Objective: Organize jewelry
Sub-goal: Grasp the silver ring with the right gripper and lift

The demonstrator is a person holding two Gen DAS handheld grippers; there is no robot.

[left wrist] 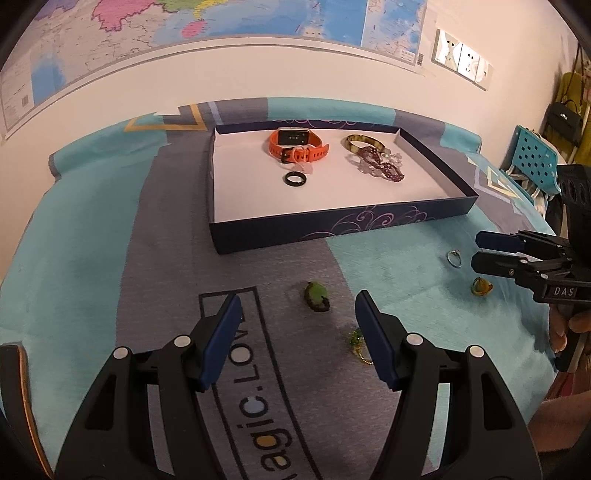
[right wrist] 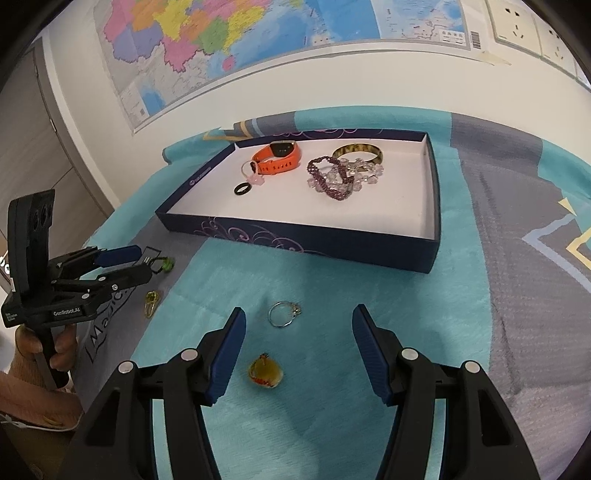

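Note:
A dark blue box (left wrist: 332, 230) (right wrist: 295, 243) lies on the bed and holds an orange watch (left wrist: 297, 146) (right wrist: 277, 157), a black ring (left wrist: 295, 180) (right wrist: 243, 189), a patterned bangle (left wrist: 364, 142) (right wrist: 356, 150) and beaded bracelets (left wrist: 380, 166) (right wrist: 340, 177). My left gripper (left wrist: 297, 308) is open above a green pendant (left wrist: 317, 297) (right wrist: 167, 264); a gold-green trinket (left wrist: 357, 345) (right wrist: 152, 301) lies by its right finger. My right gripper (right wrist: 297, 321) is open over a silver ring (right wrist: 283, 314) (left wrist: 454, 257) and a yellow pendant (right wrist: 265, 374) (left wrist: 481, 286).
A turquoise and grey blanket (left wrist: 110, 277) (right wrist: 461, 295) covers the bed. A map (left wrist: 184, 22) (right wrist: 221, 37) and wall sockets (left wrist: 461, 59) (right wrist: 517, 26) hang behind. A blue perforated chair (left wrist: 532, 155) stands at the right. A hand (right wrist: 55, 354) grips the left gripper's handle.

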